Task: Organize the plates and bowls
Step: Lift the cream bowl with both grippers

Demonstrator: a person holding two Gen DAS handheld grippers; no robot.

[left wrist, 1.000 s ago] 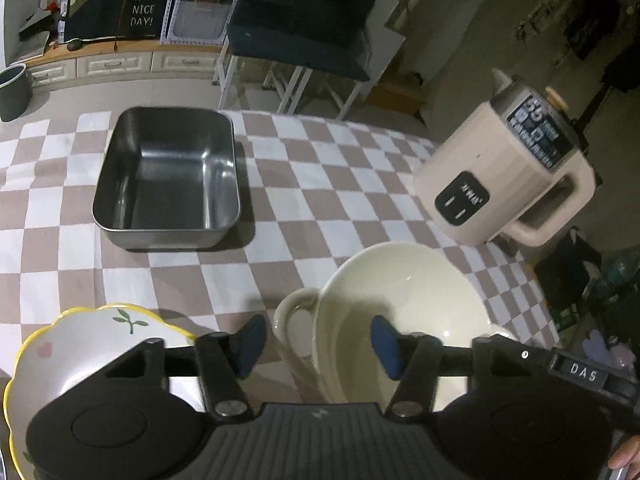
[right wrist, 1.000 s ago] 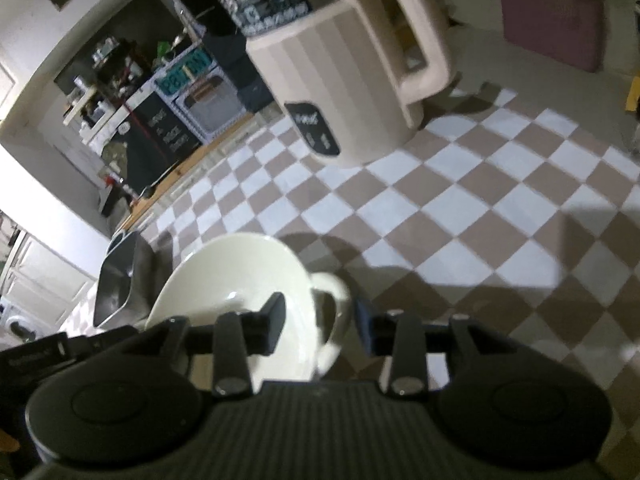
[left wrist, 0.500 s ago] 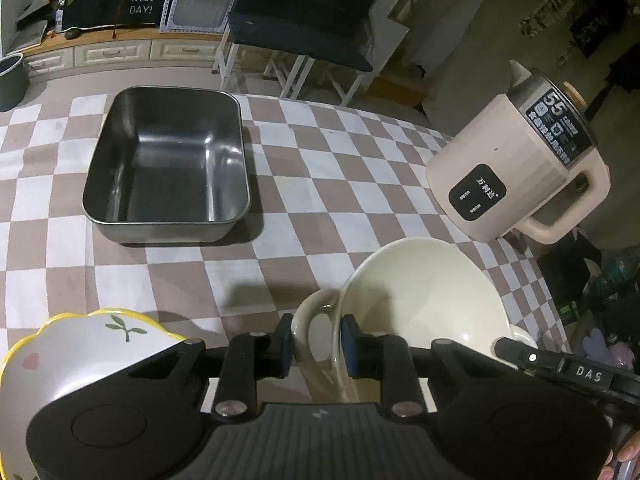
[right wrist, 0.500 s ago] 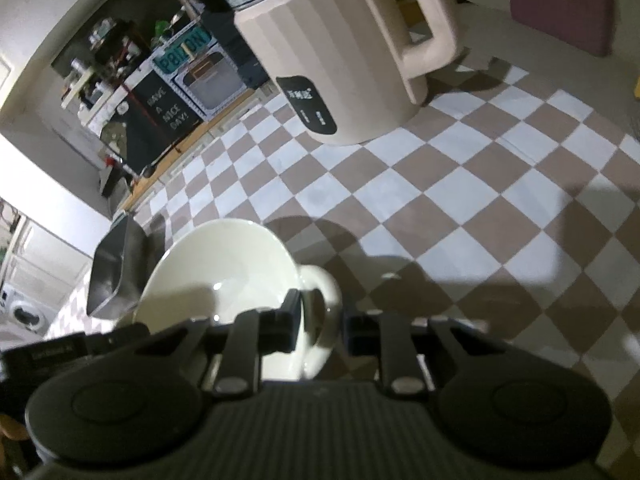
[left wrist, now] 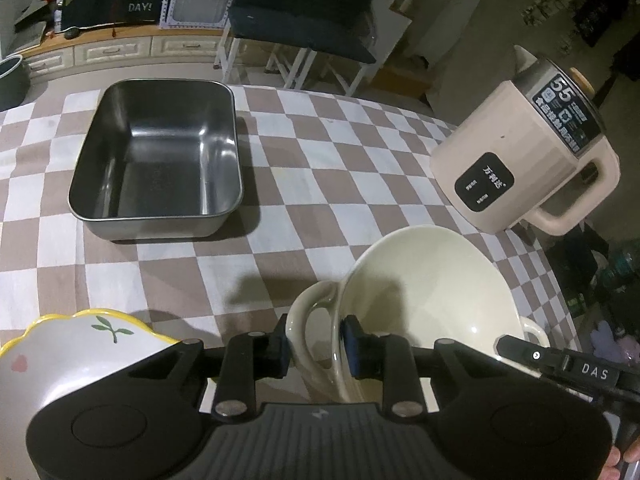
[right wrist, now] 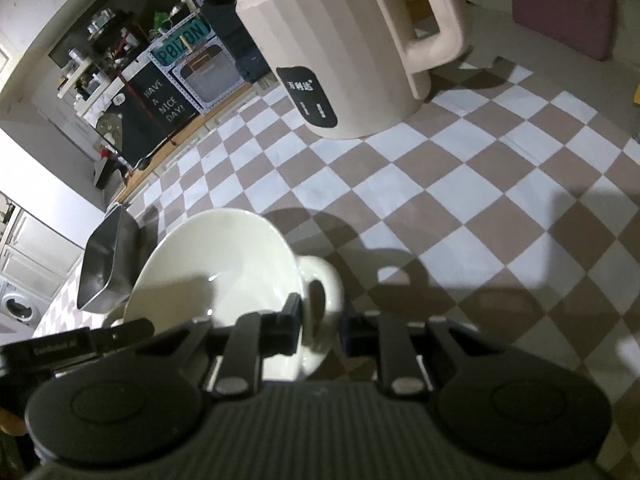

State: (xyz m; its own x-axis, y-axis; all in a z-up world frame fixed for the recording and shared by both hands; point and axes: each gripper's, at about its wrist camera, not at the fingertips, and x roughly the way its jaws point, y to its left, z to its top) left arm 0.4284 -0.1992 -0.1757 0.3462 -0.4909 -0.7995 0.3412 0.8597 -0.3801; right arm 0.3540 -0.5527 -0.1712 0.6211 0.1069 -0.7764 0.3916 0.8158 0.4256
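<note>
A cream bowl (left wrist: 420,280) with two loop handles sits over the checkered cloth. My left gripper (left wrist: 316,346) grips its left handle (left wrist: 308,320), one pad outside the loop and one inside the rim; its jaws are easing open slightly while the pads still touch. On the opposite side, my right gripper (right wrist: 320,324) is shut on the other handle (right wrist: 324,284) of the same cream bowl (right wrist: 216,264). A white bowl with a yellow wavy rim (left wrist: 80,344) lies at the lower left, partly hidden by the left gripper's body.
An empty steel tray (left wrist: 160,168) stands at the back left of the table, also seen as the steel tray (right wrist: 104,264). A beige kettle-like appliance (left wrist: 520,160) stands at the right near the table edge. Chairs and cabinets lie beyond the table.
Both grippers went from open around the cream bowl's handles to closed on them. The bowl has shifted slightly in view.
</note>
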